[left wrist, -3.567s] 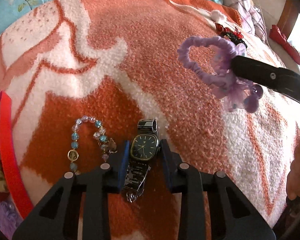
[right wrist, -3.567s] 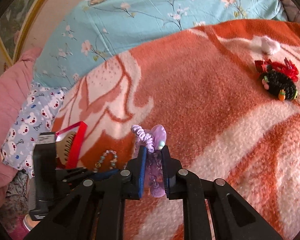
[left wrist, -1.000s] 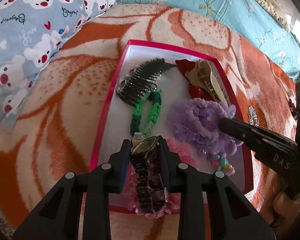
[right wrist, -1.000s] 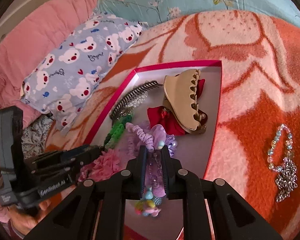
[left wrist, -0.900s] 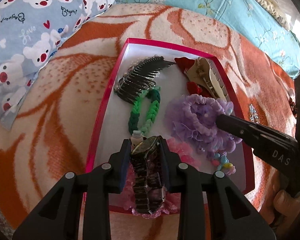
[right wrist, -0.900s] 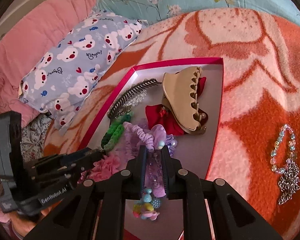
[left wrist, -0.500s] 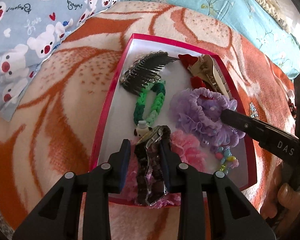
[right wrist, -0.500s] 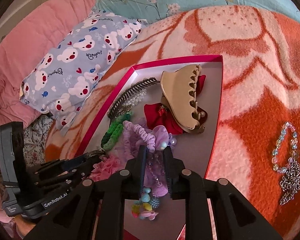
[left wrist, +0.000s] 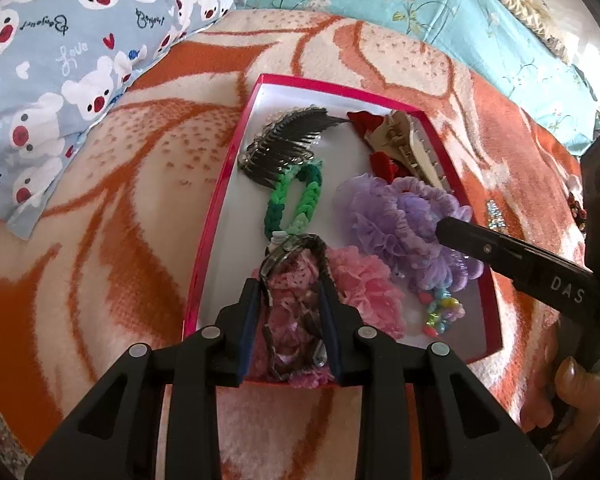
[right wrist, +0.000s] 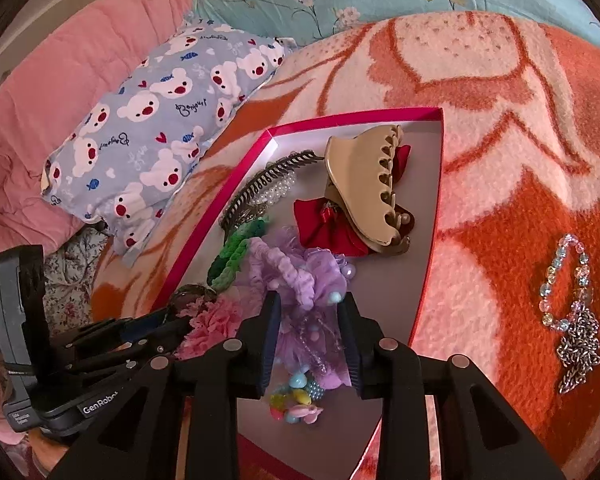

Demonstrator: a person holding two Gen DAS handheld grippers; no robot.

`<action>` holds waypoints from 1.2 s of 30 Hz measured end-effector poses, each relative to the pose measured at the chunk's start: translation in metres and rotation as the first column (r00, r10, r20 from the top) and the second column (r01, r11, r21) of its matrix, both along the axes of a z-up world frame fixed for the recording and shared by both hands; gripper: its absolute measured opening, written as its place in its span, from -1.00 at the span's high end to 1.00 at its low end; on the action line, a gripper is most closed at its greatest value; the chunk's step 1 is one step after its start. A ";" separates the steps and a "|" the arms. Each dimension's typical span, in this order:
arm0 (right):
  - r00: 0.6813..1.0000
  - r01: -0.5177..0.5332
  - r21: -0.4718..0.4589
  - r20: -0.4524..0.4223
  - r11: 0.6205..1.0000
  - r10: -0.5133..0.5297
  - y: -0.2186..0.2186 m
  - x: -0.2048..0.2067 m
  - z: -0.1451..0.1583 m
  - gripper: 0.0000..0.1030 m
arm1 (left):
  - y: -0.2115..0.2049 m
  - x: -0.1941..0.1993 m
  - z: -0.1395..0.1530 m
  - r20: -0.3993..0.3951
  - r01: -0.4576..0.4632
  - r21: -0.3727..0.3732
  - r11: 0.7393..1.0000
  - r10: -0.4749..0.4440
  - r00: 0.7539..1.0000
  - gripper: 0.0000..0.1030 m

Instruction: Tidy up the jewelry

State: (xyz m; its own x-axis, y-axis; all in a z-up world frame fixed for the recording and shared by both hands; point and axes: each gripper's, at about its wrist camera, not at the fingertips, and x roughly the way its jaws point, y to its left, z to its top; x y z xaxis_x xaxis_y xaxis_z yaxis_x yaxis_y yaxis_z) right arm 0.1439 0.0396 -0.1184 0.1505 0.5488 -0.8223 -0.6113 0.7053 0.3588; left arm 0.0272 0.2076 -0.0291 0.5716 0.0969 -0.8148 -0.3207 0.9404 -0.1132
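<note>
A pink-rimmed box [left wrist: 224, 178] [right wrist: 220, 188] lies on the orange and white blanket. In it lie a dark comb [left wrist: 288, 148], a green braided band [left wrist: 296, 200], a beige claw clip [right wrist: 364, 188], a red bow [right wrist: 324, 224] and a pink scrunchie [left wrist: 364, 284]. My left gripper [left wrist: 292, 300] is open over the box's near end; the metal watch [left wrist: 296, 280] lies loose between its fingers on the pink scrunchie. My right gripper [right wrist: 310, 336] is open, with the purple scrunchie [right wrist: 300, 276] [left wrist: 404, 224] resting in the box between its fingers.
A beaded bracelet [right wrist: 564, 280] and a silver chain [right wrist: 580, 356] lie on the blanket to the right of the box. A bear-print pillow [left wrist: 60, 60] lies to the left, a teal floral sheet [left wrist: 420, 4] behind, and a pink quilt [right wrist: 40, 100] at far left.
Both grippers carried their items from the blanket to over the box. In the last half second both opened, releasing the watch and the purple scrunchie into the box.
</note>
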 end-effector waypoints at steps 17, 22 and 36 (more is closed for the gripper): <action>0.999 0.038 0.037 0.014 0.999 -0.038 -0.024 -0.011 0.022 0.38 | -0.025 -0.009 0.016 0.033 0.069 -0.007 0.998 -0.069 0.997 0.38; 0.999 0.046 0.041 0.018 0.998 -0.047 -0.032 -0.017 0.029 0.32 | -0.026 -0.014 0.017 0.037 0.071 -0.021 0.997 -0.070 0.997 0.26; 0.998 0.050 0.065 0.037 0.997 -0.052 -0.043 -0.035 0.047 0.29 | -0.011 -0.026 0.013 0.036 0.032 -0.049 0.998 -0.030 0.999 0.17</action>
State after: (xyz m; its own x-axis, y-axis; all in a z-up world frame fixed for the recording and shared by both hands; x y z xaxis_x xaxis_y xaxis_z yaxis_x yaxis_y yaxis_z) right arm 0.1089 -0.0032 -0.0711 0.2110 0.5906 -0.7789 -0.5894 0.7126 0.3806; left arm 0.0014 0.1965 -0.0160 0.6019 0.0385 -0.7976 -0.2867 0.9427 -0.1709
